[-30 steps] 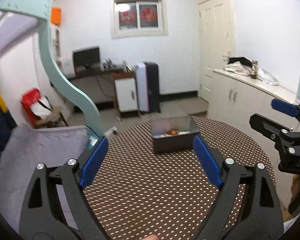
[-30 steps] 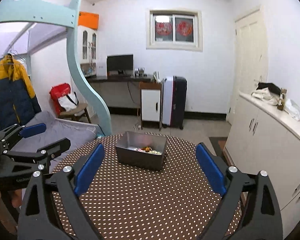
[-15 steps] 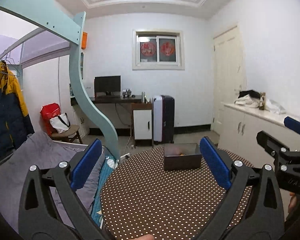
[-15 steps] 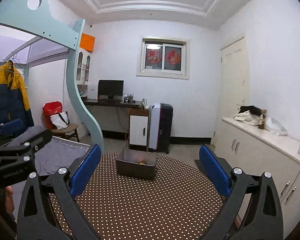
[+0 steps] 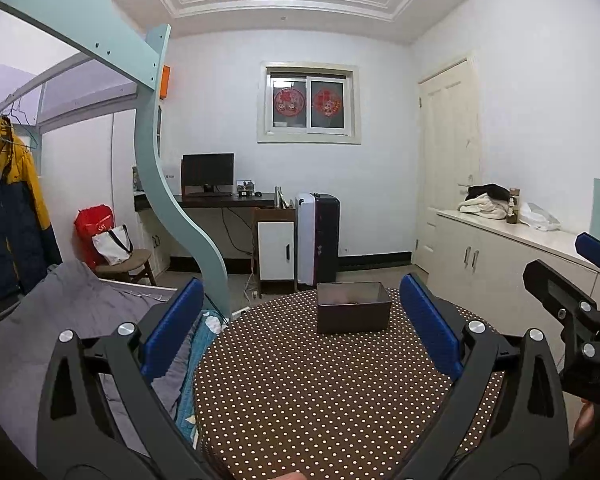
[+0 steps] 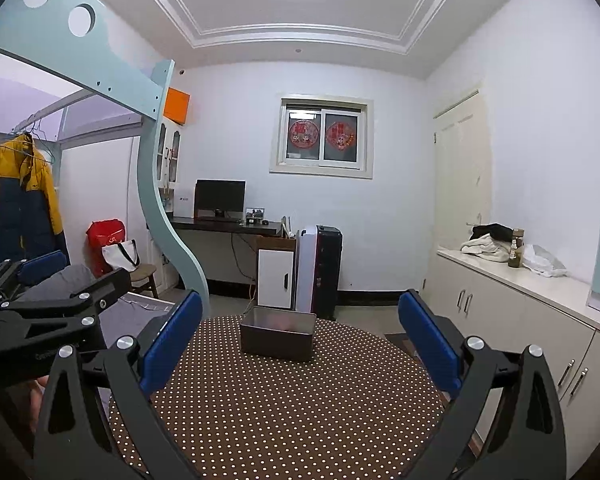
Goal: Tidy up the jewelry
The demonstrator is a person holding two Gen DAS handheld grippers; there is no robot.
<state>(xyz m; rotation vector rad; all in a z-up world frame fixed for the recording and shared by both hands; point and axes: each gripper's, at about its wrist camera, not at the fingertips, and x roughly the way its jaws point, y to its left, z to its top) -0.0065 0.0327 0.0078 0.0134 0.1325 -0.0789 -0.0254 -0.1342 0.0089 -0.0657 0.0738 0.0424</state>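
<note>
Left gripper (image 5: 302,316): jaws spread wide, with nothing between the blue pads (image 5: 428,330). The jaws have just been opening to this width. The gripper points roughly level across the round desk (image 5: 300,396), which is covered in a brown cloth with white dots.

Right gripper (image 6: 300,330): jaws likewise spread wide, blue pads (image 6: 427,338) bare, nothing pinched. It points level over the same desk.

Jewelry box (image 5: 353,307): a dark, open-topped rectangular box standing on the desk. It is ahead of both grippers, well apart from the fingertips and touched by neither. In the left wrist view it sits ahead and slightly toward the right finger. In the right wrist view the box (image 6: 277,333) sits ahead, nearly centred between the fingers and slightly toward the left one. Its contents show only as a faint reddish blur inside; individual pieces cannot be made out.

Relative position of the grippers: the right gripper appears at the right edge of the left wrist view (image 5: 580,304); the left gripper appears at the left edge of the right wrist view (image 6: 40,312). They are held side by side, apart from each other, at the near side of the desk. Part of a hand (image 6: 38,396) is visible below the left gripper.

Beyond the box stand a white cabinet (image 5: 275,250) and a suitcase (image 5: 318,238).
</note>
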